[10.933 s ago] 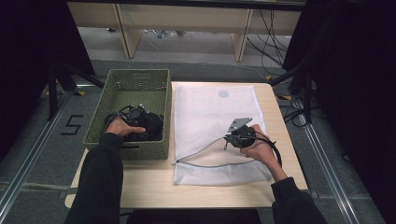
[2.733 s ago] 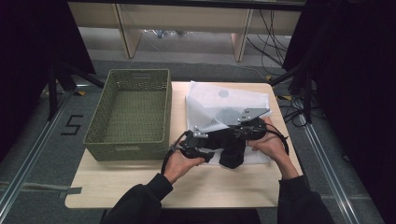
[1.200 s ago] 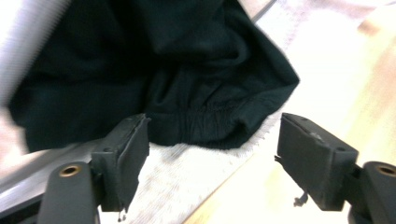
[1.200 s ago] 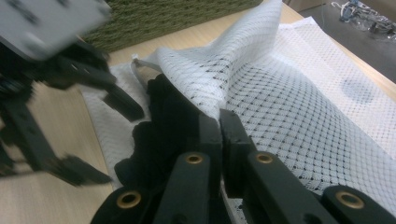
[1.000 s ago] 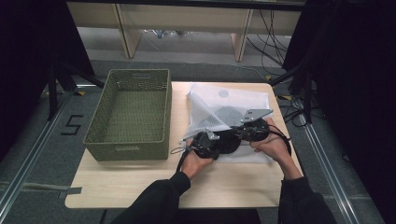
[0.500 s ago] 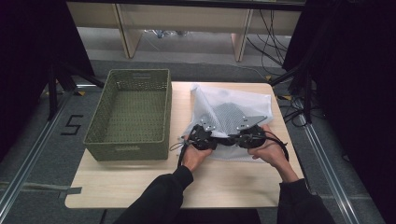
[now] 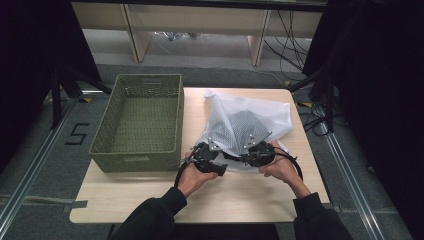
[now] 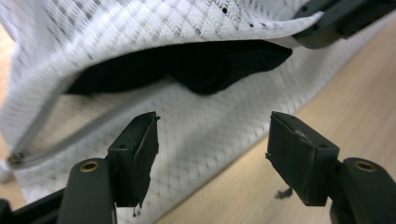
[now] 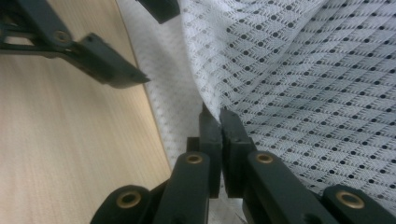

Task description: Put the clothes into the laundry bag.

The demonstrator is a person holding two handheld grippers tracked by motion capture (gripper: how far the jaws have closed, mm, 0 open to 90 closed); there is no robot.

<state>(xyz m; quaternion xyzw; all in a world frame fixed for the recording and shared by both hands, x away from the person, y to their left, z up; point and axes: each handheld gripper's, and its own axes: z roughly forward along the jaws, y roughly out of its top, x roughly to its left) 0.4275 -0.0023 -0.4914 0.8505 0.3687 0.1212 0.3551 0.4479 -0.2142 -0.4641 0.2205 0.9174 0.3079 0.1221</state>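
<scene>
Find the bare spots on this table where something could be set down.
Free: the wooden table strip along the near edge, in front of the hands, and the inside of the green basket. Crowded: the right half, under the white mesh bag and both grippers.

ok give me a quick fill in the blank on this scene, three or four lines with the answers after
1. The right gripper is pinching the edge of the white ____ laundry bag.
2. The left gripper has its jaws ____, empty, facing the bag's mouth.
3. Inside the bag lies a crumpled garment coloured ____.
4. The green woven plastic basket on the light wooden table sits to the bag's ____ in the high view.

Missing words: mesh; open; black; left
</scene>
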